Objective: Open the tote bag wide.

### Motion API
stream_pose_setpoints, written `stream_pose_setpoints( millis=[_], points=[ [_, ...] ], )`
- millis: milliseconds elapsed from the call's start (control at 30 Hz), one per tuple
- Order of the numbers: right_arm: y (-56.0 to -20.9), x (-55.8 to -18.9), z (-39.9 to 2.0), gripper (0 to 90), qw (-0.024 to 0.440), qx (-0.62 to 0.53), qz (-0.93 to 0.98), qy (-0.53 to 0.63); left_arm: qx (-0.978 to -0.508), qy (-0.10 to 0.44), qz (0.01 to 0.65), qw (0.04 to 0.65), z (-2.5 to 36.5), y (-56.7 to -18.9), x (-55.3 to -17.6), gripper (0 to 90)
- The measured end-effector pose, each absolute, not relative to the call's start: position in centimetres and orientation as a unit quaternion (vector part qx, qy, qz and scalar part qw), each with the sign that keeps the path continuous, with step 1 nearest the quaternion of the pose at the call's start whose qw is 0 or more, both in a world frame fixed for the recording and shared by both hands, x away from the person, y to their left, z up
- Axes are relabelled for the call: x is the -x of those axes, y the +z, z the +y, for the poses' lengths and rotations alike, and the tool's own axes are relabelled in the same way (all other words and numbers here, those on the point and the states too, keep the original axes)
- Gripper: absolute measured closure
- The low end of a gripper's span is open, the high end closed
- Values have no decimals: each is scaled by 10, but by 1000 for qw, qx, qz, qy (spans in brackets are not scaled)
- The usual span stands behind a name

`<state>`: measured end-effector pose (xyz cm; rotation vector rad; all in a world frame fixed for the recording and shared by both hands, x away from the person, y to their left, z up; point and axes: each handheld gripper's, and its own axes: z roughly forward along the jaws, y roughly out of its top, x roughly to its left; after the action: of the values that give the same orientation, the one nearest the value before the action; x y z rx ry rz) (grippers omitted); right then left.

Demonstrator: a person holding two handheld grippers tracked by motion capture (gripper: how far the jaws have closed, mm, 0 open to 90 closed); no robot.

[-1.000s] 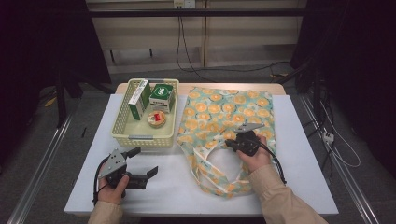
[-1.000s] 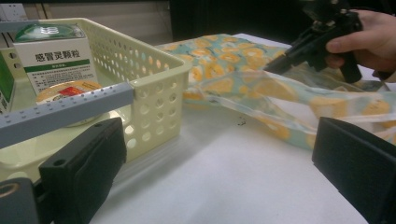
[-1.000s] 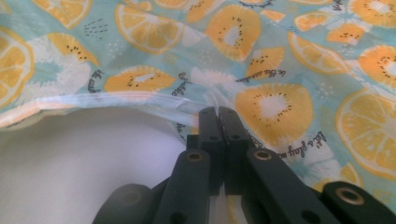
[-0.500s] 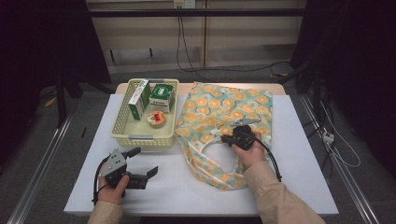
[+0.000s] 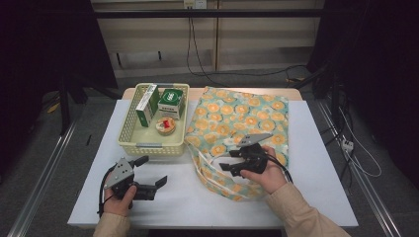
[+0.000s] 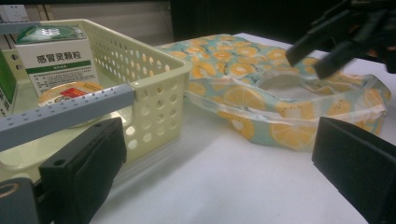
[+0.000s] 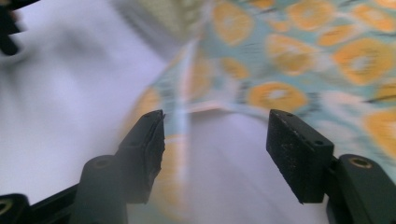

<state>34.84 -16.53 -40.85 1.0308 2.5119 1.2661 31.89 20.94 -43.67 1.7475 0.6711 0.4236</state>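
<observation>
1. Left tool (image 5: 150,183), nearest item: rested on the bare white counter (image 5: 316,148) at the near left, jaws spread, nothing between them. In the left tool's view its two black pads (image 6: 86,163) stood wide, facing the basket and the bag.

2. Right tool (image 5: 236,160): hovered over the near mouth of the bag. Its jaws had just been opening; in the right tool's view the pads (image 7: 299,151) stood apart with no fabric pressed between them, so the tool was released.

3. Fruit-print bag (image 5: 242,118): lay flat on the right half of the counter, mouth (image 5: 217,168) toward the person, white lining showing in the opening. Handles (image 5: 202,170) trailed at the near edge. Judged: mouth partly spread, bag unfilled.

4. Yellow basket (image 5: 129,129): stood just left of the bag, at the counter's far left. Contents, all inside: green-and-white upright box (image 5: 147,103), second green-labelled box (image 5: 170,101), small round tin (image 5: 165,125).

5. Progress, judged: work appeared to be packing the basket's goods into the bag. Opening the bag was underway or just finished; no item had left the basket. Remaining: lift each of the three items across and place it inside.
</observation>
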Motion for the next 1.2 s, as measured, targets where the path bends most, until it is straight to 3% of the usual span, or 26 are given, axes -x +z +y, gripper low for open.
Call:
stream_pose_setpoints(
  millis=[167, 300, 333, 367, 500, 567, 933, 1200],
  points=[
    [-416, -335, -151, 364, 54, -328, 848, 414, -744, 182, 290, 573, 213, -438, -319, 27],
    [-427, -334, -148, 412, 51, -326, 859, 392, -748, 183, 286, 571, 213, -437, -320, 27],
    [-429, -335, -148, 449, 55, -326, 862, 383, -747, 182, 287, 572, 213, -437, -320, 26],
    [-432, -336, -149, 546, 53, -322, 865, 382, -747, 180, 287, 572, 213, -438, -320, 27],
    [-435, -337, -155, 794, 46, -299, 876, 376, -746, 178, 289, 573, 212, -439, -320, 27],
    [-432, -338, -162, 885, 41, -295, 876, 380, -744, 179, 291, 574, 213, -439, -320, 27],
    [-395, -388, -220, 900, 97, -344, 837, 414, -744, 175, 291, 576, 213, -439, -320, 26],
    [-396, -428, -254, 900, 110, -378, 807, 440, -748, 171, 287, 574, 210, -440, -321, 27]
  ],
)
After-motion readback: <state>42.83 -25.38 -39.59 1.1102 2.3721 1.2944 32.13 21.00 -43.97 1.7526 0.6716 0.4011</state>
